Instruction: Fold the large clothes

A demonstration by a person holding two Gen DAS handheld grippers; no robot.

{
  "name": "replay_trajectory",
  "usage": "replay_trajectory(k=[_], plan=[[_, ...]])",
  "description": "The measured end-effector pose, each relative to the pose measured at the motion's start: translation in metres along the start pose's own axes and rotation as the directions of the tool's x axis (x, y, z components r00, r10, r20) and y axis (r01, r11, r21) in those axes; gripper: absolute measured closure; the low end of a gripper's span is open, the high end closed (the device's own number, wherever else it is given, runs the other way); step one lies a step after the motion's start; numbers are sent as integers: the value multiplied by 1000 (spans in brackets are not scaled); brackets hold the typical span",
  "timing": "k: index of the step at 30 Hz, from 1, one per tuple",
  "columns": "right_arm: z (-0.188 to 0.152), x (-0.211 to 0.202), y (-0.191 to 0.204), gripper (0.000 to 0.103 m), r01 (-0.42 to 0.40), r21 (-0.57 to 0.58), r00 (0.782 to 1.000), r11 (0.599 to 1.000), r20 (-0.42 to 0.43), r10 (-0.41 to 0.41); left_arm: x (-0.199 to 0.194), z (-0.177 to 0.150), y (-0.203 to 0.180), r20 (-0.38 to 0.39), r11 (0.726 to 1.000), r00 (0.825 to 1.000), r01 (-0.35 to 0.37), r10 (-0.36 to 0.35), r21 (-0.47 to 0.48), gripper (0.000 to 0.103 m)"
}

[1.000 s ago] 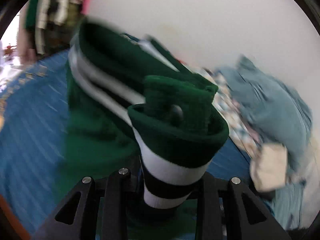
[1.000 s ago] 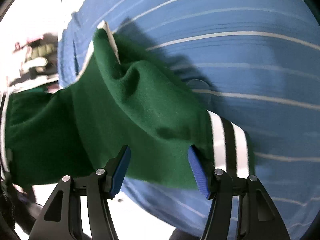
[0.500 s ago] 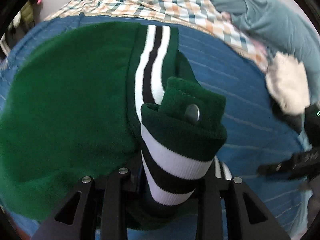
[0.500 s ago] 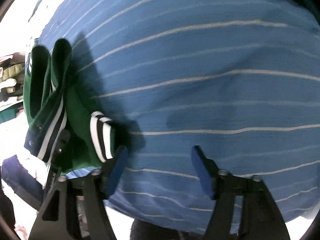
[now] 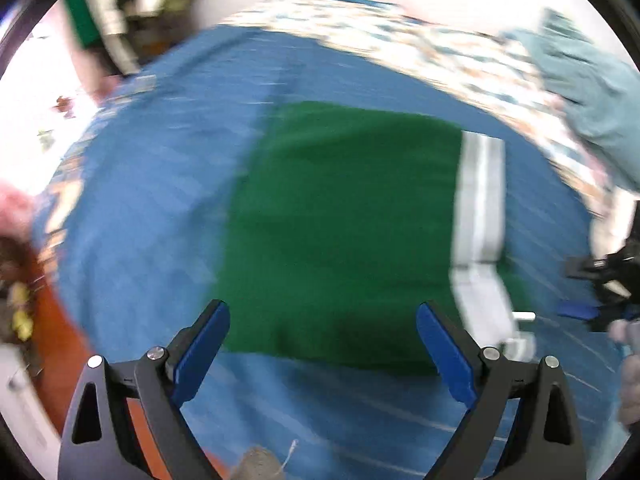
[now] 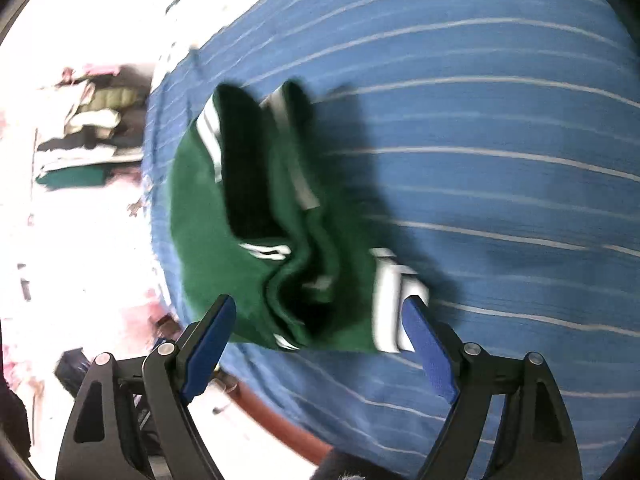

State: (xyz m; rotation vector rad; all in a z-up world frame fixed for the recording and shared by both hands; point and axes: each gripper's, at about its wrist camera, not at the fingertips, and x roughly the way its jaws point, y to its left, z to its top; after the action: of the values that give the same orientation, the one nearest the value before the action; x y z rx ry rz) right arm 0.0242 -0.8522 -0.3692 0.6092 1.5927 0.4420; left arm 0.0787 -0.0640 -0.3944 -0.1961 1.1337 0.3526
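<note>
A green jacket (image 5: 340, 232) with white and black striped trim lies folded on the blue striped bed cover (image 5: 152, 184). My left gripper (image 5: 322, 352) is open and empty, just in front of the jacket's near edge. In the right wrist view the jacket (image 6: 280, 232) lies in a folded heap near the bed's edge. My right gripper (image 6: 320, 344) is open and empty at its near side, fingertips beside the striped cuff (image 6: 394, 300). The right gripper also shows at the right edge of the left wrist view (image 5: 600, 292). Both views are motion-blurred.
A checked cloth (image 5: 420, 52) and a grey-blue garment (image 5: 592, 92) lie at the far side of the bed. The bed's reddish-brown edge (image 6: 288, 432) is close below the right gripper. Stacked clothes (image 6: 92, 128) sit off the bed on the left.
My left gripper let go of the striped cuff, opened and pulled back. The jacket now lies flat on the bed. My right gripper stayed open and moved back toward the jacket.
</note>
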Motion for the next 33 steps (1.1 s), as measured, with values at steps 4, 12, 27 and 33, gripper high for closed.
replay_trajectory(k=[4, 12, 27, 33], plan=[[9, 68, 18, 17, 30, -2, 989, 1000, -147, -30, 49, -24, 57, -63, 961, 961, -274, 271, -40, 8], [-26, 46, 54, 89, 37, -25, 999, 999, -25, -37, 94, -49, 90, -88, 960, 971, -234, 222, -157, 2], [2, 11, 2, 47, 287, 83, 957, 954, -70, -282, 135, -32, 136, -190, 899, 916, -388, 353, -202, 2], [39, -27, 54, 28, 78, -1, 988, 997, 135, -77, 172, -32, 146, -138, 927, 947, -315, 291, -202, 0]])
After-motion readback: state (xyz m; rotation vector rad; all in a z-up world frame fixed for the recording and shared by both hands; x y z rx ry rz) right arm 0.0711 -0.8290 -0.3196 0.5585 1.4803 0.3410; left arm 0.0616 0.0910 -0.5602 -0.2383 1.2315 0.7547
